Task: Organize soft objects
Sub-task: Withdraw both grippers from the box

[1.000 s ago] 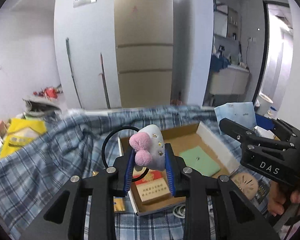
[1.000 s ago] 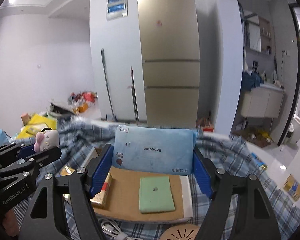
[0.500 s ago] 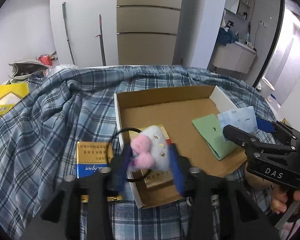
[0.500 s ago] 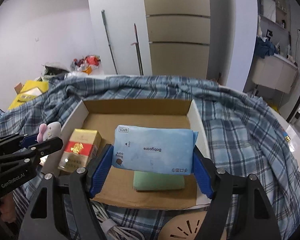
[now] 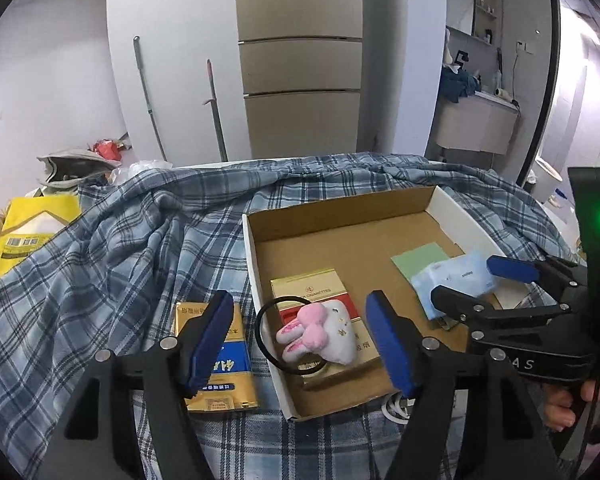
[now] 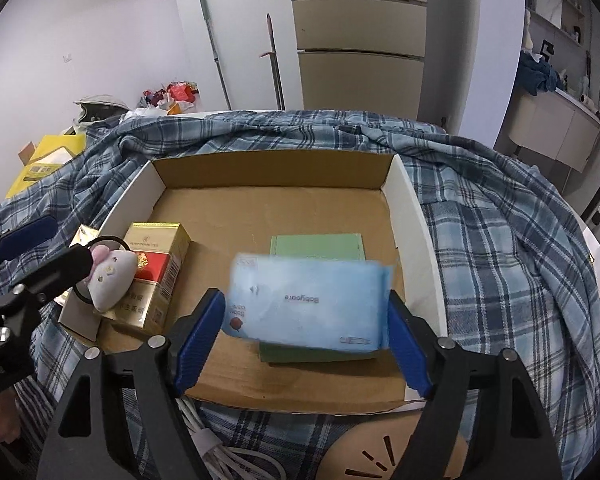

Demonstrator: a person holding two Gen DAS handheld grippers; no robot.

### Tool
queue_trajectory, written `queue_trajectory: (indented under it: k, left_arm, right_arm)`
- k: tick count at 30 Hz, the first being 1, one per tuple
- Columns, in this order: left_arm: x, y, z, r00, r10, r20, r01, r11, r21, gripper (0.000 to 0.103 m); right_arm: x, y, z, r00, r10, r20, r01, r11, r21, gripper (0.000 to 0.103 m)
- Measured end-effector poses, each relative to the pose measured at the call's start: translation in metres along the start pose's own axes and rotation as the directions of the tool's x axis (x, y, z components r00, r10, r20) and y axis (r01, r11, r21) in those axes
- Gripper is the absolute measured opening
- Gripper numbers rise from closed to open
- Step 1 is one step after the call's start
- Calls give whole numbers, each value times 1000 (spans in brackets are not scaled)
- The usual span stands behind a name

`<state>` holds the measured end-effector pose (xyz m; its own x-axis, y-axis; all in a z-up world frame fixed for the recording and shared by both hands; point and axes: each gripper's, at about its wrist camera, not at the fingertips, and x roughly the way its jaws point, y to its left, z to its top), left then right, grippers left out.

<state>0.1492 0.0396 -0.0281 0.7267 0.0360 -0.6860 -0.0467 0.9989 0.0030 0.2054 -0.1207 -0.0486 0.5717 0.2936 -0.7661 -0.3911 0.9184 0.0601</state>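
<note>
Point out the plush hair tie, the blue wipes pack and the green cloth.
plush hair tie (image 5: 332,338), left wrist view, on its white plush body.
blue wipes pack (image 6: 306,306), right wrist view, middle of its face.
green cloth (image 6: 316,246), right wrist view, on its uncovered far part.

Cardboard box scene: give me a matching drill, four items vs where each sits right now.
Items:
1. plush hair tie
2. blue tissue pack
3. green pad
4. gold-and-blue pack

Places:
a. flat on the cardboard box floor, partly under another item
b. on the plaid cloth, outside the box
c. on top of the red-and-gold carton
d. over the green pad, between the right hand-held gripper pads

Pairs: 1-c, 2-d, 3-a, 4-b
</note>
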Motion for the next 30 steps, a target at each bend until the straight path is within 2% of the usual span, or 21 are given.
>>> queue_trajectory:
  k: [4,9,12,16,18,21,23,25,27,28,30]
  left_arm:
    - [-3,4,1,1000,12,16,-12,1000,-7,71]
    - [-13,9,4,999,-11,42,12,1000,-13,71]
    - [-31,2,7,994,4,110,-8,999,32,71]
    - [-63,-3,14,984,-26,176,22,999,26,71]
    - [-83,-6,14,972,-20,234,13,999,30,71]
    - [-104,-12,13,958,-30,285,15,998,56,72]
    - [-118,-16,9,951,-62,303,43,997,71,82]
    - [-131,-20,4,943,-78,323,58,996,73,83]
    - [-145,-24,-2,932,-97,350,76,994,73,84]
    - [-151,-26,-4,925,-106,366,85,994,74,85]
    - [-169,-30,-11,899,-113,422,91,993,73,86]
  right_arm:
    - [-5,0,1,1000,-6,23,6,1000,-2,87]
    - [-18,0,2,998,-13,61,13,1000,2,88]
    - [-28,2,4,996,-18,91,20,1000,-11,88]
    - [-49,4,11,990,-21,139,23,1000,-12,88]
    - [-69,3,14,982,-38,184,38,999,2,88]
    - [-110,1,12,957,-77,281,70,997,34,93]
    - [-135,3,7,938,-100,331,97,995,26,94]
    - [-155,5,2,922,-119,370,122,992,15,97]
    - [-171,5,-5,914,-120,387,121,992,20,98]
    - [-177,4,-9,911,-122,393,122,992,24,98]
    - [-190,5,-16,903,-123,412,126,992,21,98]
